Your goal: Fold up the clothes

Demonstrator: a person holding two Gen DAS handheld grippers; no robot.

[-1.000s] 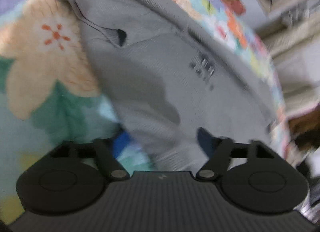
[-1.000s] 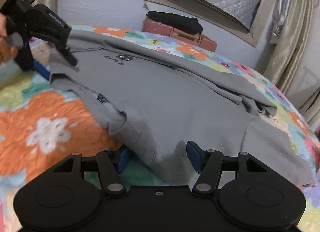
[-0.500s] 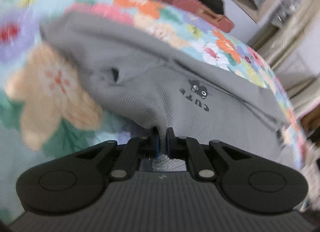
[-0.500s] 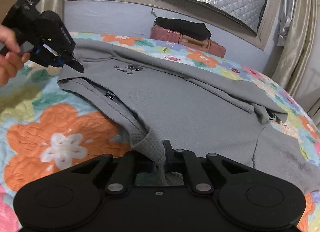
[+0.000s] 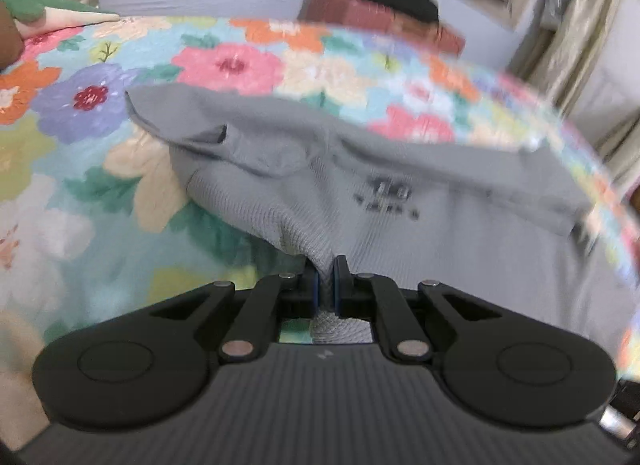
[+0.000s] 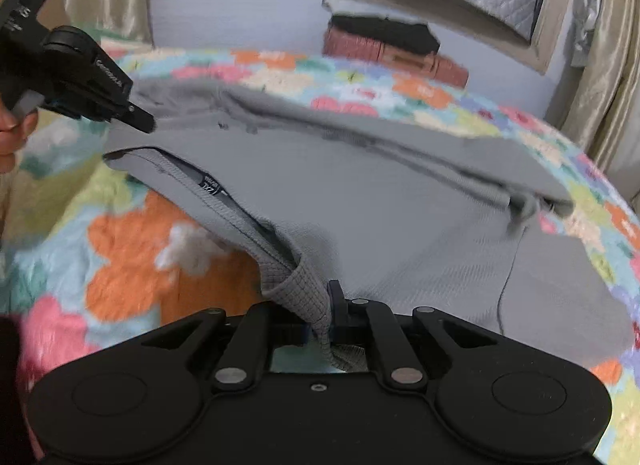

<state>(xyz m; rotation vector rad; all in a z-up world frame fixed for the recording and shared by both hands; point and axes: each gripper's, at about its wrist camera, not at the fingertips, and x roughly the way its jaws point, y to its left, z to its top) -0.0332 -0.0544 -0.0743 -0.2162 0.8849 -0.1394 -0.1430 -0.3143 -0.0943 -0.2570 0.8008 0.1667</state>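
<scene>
My left hand-held gripper is pinched tight on a fold of the grey shirt, its blue pads pressed together with ribbed fabric bunched between them and a little tuft poking out behind. My right hand-held gripper is likewise clamped on the same shirt, gripping the ribbed edge beside the neck opening, where a small black label shows inside the collar. The shirt lies spread across the bed's floral quilt, lifted at both pinched points and sagging flat further out, with a sleeve folded along its far side and a small dark printed motif, blurred, on the chest. From the right wrist view I see my other gripper at the far left, its tip meeting the shirt's far-left edge, with my fingers around its handle. Beyond the quilt, against the pale wall, sits a reddish case with a dark folded item on top; curtains hang at the right.
</scene>
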